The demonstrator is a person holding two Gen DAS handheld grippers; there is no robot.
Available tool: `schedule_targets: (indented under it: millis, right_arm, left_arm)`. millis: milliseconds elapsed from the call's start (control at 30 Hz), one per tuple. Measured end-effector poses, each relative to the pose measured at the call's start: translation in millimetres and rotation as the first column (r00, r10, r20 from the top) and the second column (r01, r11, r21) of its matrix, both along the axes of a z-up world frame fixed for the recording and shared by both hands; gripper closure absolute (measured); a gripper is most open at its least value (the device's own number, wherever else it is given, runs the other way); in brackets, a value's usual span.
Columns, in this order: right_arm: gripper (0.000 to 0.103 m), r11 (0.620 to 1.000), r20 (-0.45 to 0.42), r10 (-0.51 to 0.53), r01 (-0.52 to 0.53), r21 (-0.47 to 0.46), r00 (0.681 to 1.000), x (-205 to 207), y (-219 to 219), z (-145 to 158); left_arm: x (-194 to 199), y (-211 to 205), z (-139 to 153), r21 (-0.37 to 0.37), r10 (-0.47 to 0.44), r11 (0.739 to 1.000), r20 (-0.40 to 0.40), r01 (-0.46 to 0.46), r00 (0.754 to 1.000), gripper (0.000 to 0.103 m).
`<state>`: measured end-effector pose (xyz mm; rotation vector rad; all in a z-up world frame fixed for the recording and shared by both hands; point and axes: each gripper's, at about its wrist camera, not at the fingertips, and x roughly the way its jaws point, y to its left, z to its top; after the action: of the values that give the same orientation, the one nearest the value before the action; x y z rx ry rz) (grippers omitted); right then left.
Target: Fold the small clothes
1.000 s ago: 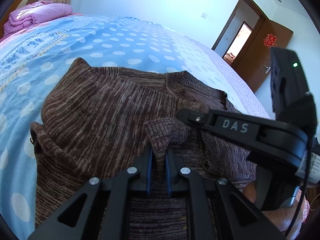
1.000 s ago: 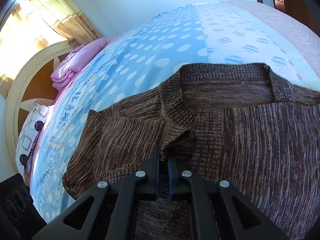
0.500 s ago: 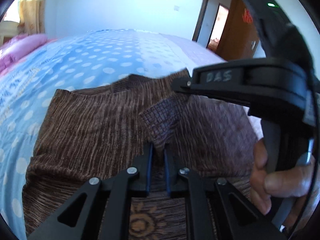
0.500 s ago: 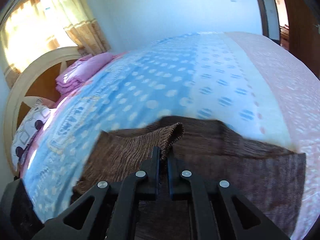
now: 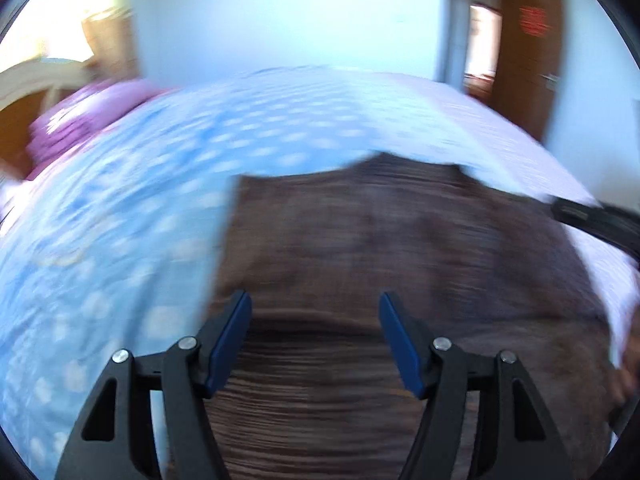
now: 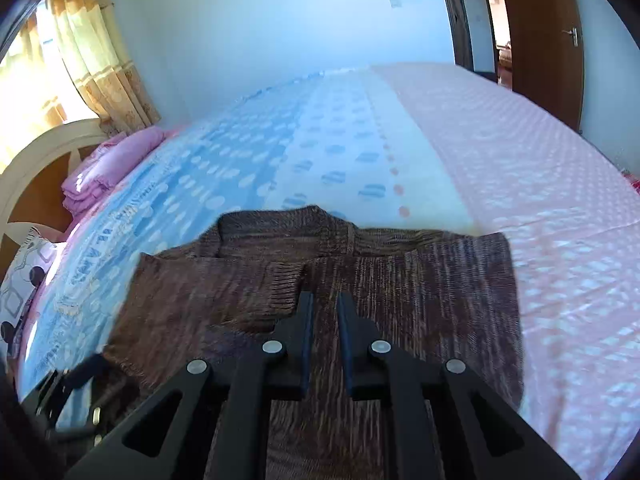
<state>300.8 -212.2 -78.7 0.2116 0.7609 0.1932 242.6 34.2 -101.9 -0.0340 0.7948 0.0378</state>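
Note:
A brown knitted sweater (image 6: 420, 288) lies flat on the bed, folded into a rough rectangle, with its collar (image 6: 280, 224) at the far side. In the blurred left wrist view the sweater (image 5: 400, 248) fills the middle. My left gripper (image 5: 316, 304) is open and empty just above it. My right gripper (image 6: 323, 300) has its jaws nearly together with a narrow gap and nothing between them, just off a folded ribbed edge (image 6: 276, 280). Part of the right gripper shows at the right edge of the left wrist view (image 5: 596, 220).
The bed has a blue dotted sheet (image 6: 248, 168) on the left and a pink dotted one (image 6: 520, 152) on the right. A folded pink quilt (image 6: 108, 168) and a patterned pillow (image 6: 24, 276) lie by the headboard. A brown door (image 6: 536, 32) stands open at the far right.
Both grippers carried sweater cloth over and let it go. The left gripper has opened wide. The right gripper's jaws have parted slightly. Both views now look across the folded sweater.

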Motion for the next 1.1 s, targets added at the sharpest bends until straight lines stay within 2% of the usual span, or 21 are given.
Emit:
schedule_targets:
  millis: [100,200,267,300,333,467,567,667,800,867,900,1000,1067,1100]
  right_arm:
    - [0.09,0.995,0.009,0.104,-0.104,-0.001,0.995,-12,28,9]
    - [0.09,0.982,0.015,0.177,-0.176,-0.067,0.984,-15,65,8]
    - [0.091,0.976,0.014,0.193,-0.191,-0.103,0.981,-11,84,5]
    - [0.09,0.977,0.014,0.191,-0.189,-0.099,0.982,-6,92,4]
    - [0.09,0.978,0.012,0.193,-0.191,-0.088,0.981,-4,98,3]
    - [0.084,0.964,-0.048,0.264,-0.265,-0.032,0.963,13,126,-11]
    - [0.084,0.941,-0.105,0.319,-0.328,-0.086,0.942,13,141,-29]
    - [0.084,0.948,-0.149,0.252,-0.275,-0.161,0.956,6,121,-45]
    - [0.083,0.981,-0.14,0.172,-0.182,-0.066,0.975,-27,56,-49]
    - [0.061,0.988,-0.148,0.11,-0.124,-0.091,0.983,-45,35,-53]
    - [0.056,0.99,-0.142,0.088,-0.102,-0.097,0.986,-54,27,-54]
    - [0.056,0.987,-0.127,0.045,-0.064,-0.149,0.991,-70,22,-46]
    - [0.056,0.988,-0.061,0.002,-0.011,-0.151,0.998,-73,23,-30]
    - [0.06,0.992,-0.018,0.007,-0.01,-0.127,1.0,-73,28,-20]
  left_arm:
    - [15,40,-3,-0.054,0.132,0.99,-0.044,-0.134,0.99,0.034]
    - [20,53,-13,0.017,0.195,0.981,-0.068,-0.195,0.978,0.034]
    - [23,56,-28,0.072,0.216,0.975,-0.105,-0.209,0.971,0.033]
    - [22,59,-34,0.072,0.216,0.975,-0.116,-0.209,0.97,0.032]
    - [17,64,-33,0.034,0.217,0.976,-0.103,-0.215,0.971,0.031]
    - [17,73,-37,-0.011,0.248,0.968,-0.117,-0.251,0.962,0.021]
    - [15,75,-37,-0.03,0.248,0.967,-0.115,-0.253,0.962,0.021]
    - [16,76,-38,-0.036,0.247,0.967,-0.113,-0.252,0.962,0.02]
    - [14,75,-37,-0.044,0.246,0.967,-0.113,-0.252,0.963,0.019]
    - [14,75,-37,-0.045,0.248,0.966,-0.113,-0.254,0.962,0.018]
    - [14,75,-37,-0.045,0.25,0.966,-0.113,-0.256,0.962,0.017]
    - [14,75,-38,-0.04,0.256,0.964,-0.113,-0.262,0.96,0.015]
    - [14,75,-38,-0.032,0.262,0.963,-0.112,-0.267,0.959,0.014]
    - [13,75,-38,-0.031,0.262,0.963,-0.112,-0.267,0.958,0.013]
